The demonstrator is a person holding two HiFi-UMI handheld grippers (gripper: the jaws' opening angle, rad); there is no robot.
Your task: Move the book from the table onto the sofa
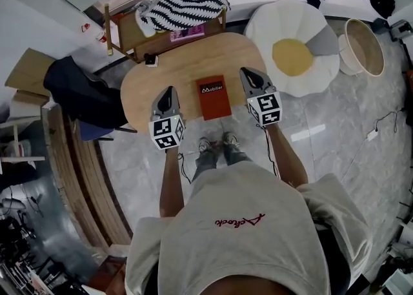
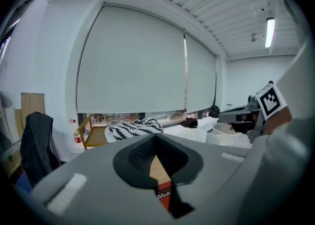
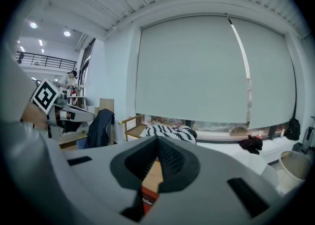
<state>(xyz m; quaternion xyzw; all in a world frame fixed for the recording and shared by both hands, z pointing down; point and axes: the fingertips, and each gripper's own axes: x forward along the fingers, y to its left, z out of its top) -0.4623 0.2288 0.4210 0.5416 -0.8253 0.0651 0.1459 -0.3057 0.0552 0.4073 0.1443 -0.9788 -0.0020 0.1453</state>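
A red book (image 1: 213, 97) lies flat on the oval wooden table (image 1: 161, 81), near its front edge. My left gripper (image 1: 169, 91) hovers over the table just left of the book, jaws shut and empty. My right gripper (image 1: 249, 75) hovers just right of the book, also shut and empty. Neither touches the book. In the left gripper view a sliver of the book (image 2: 164, 194) shows below the shut left gripper (image 2: 156, 138). The right gripper view shows the book (image 3: 147, 200) the same way under the right gripper (image 3: 157, 140). A white egg-shaped seat (image 1: 293, 48) with a yellow centre lies right of the table.
A wooden chair (image 1: 129, 35) with a zebra-striped blanket (image 1: 184, 3) stands behind the table. A dark jacket (image 1: 80, 90) hangs on a chair at the left. A round basket (image 1: 362, 45) stands at the far right. The person's feet (image 1: 216, 145) are at the table's front edge.
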